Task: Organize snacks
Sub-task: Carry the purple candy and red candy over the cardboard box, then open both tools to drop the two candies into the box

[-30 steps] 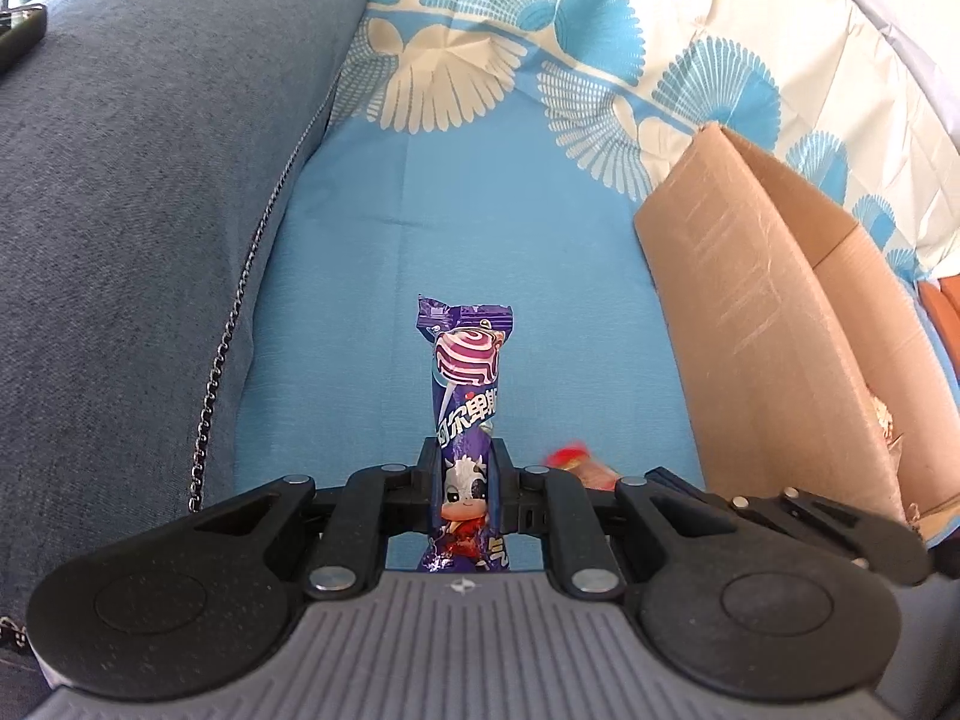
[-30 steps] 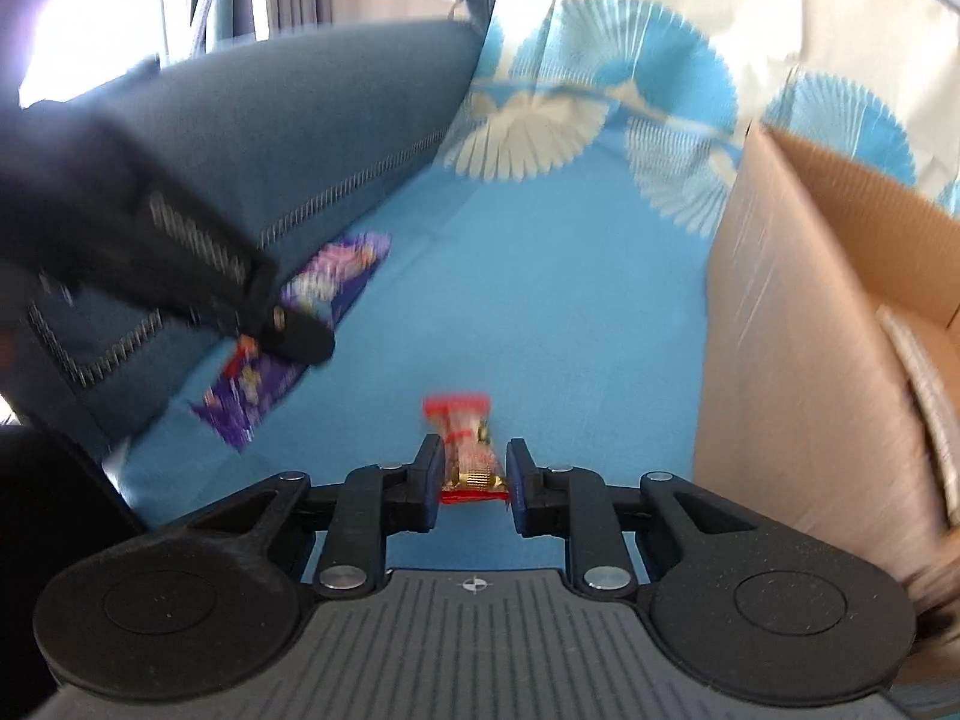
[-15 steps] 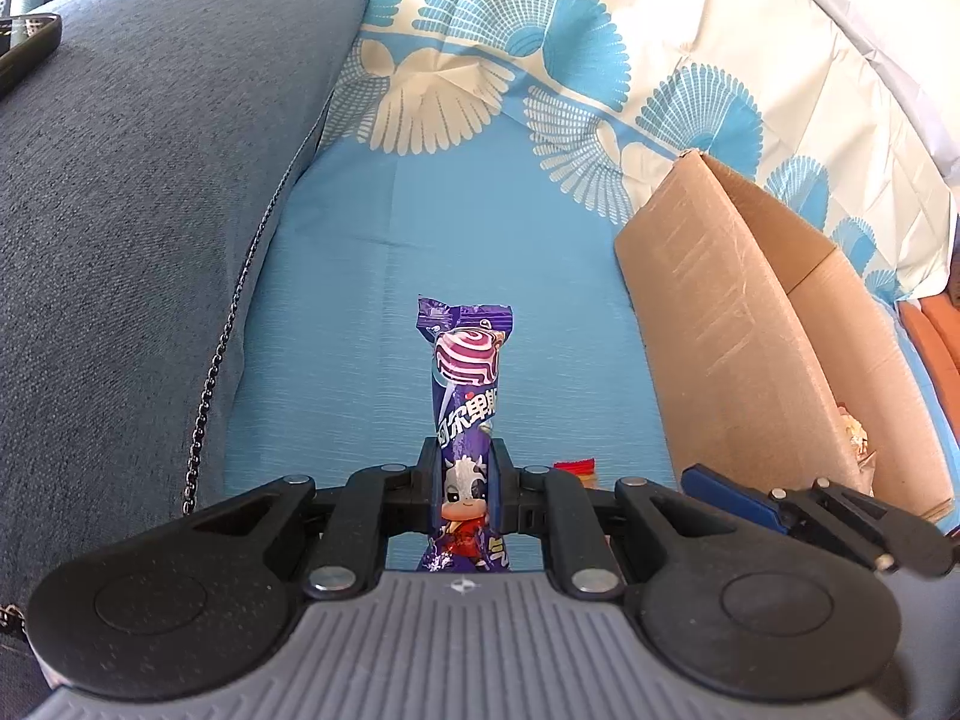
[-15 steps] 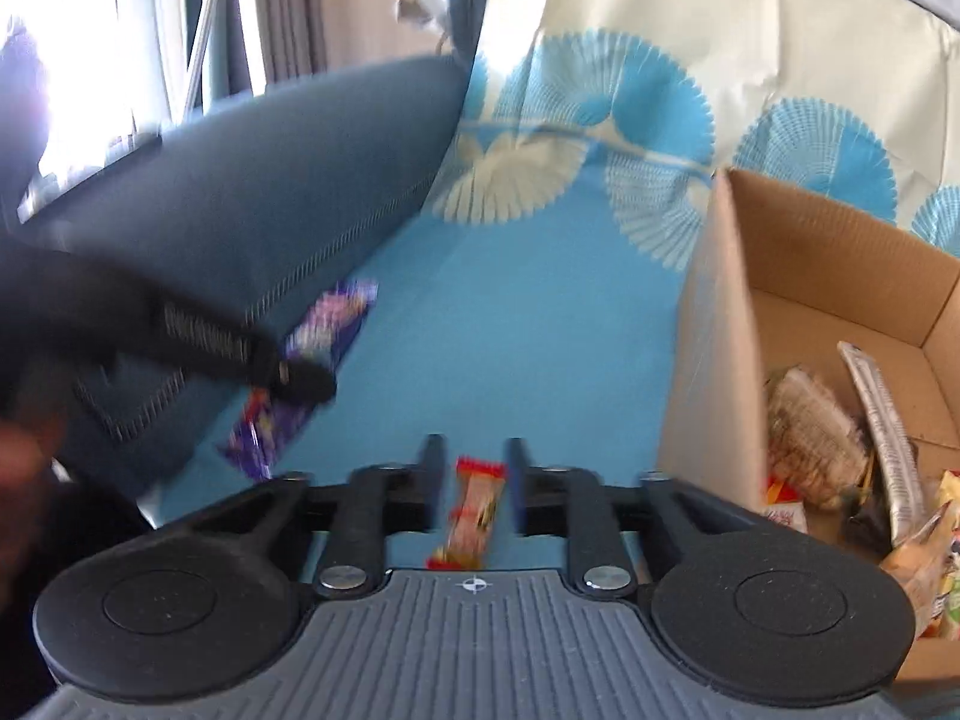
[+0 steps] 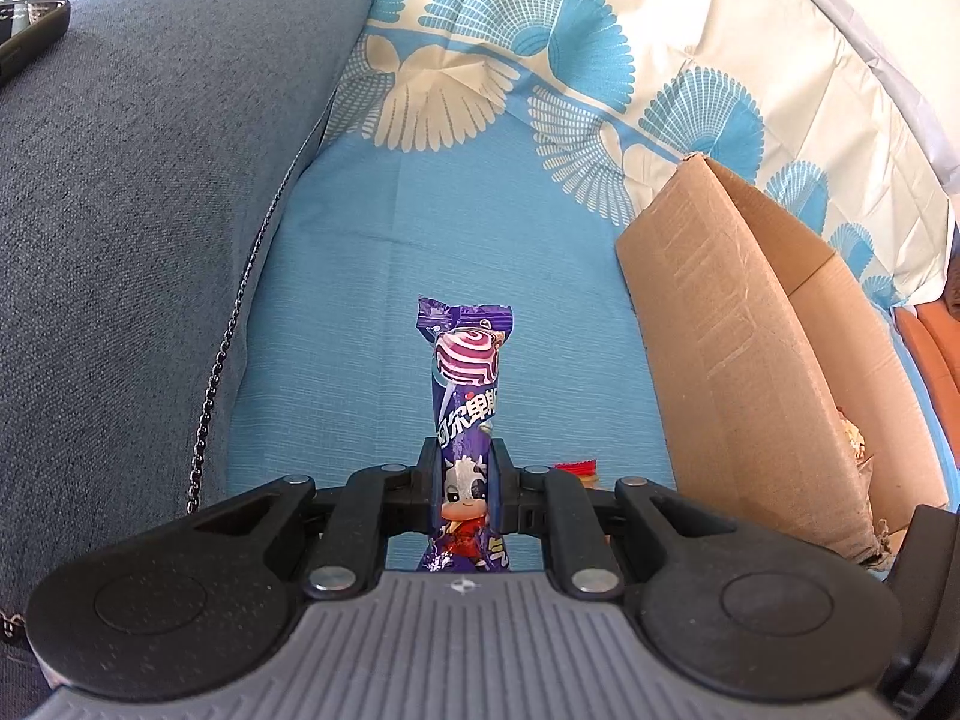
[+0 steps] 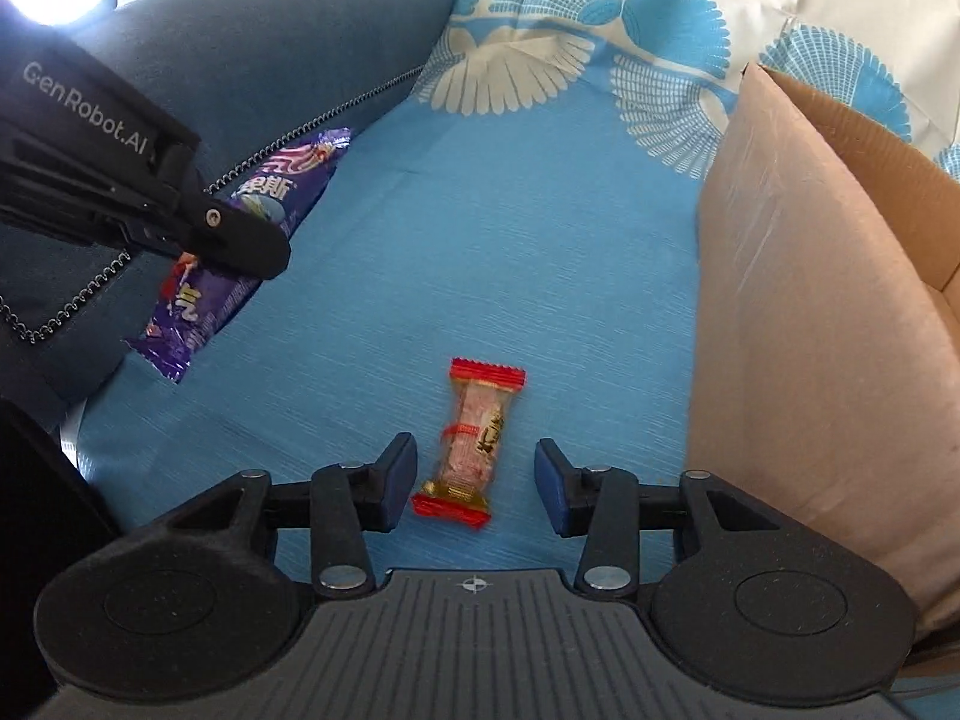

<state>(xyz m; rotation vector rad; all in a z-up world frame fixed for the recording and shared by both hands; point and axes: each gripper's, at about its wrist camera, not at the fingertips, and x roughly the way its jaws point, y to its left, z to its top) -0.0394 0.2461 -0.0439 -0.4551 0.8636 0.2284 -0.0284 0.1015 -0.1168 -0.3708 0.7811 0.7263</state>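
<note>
A purple lollipop packet sticks up between the pads of my left gripper, which is shut on its lower part above the blue cloth. The right wrist view shows that same packet and the left gripper at the left. A red-ended clear candy lies flat on the cloth between the fingers of my right gripper. Its jaws are closing, but the pads stand clear of the candy on both sides. An open cardboard box stands at the right.
A grey-blue sofa cushion with a zipper chain rises at the left, and a phone lies on it. The box holds several snacks. A patterned cloth drapes up behind.
My right gripper let go of the red candy and spread its jaws; the candy dropped onto the cloth. The left gripper still holds the purple packet in the same place.
</note>
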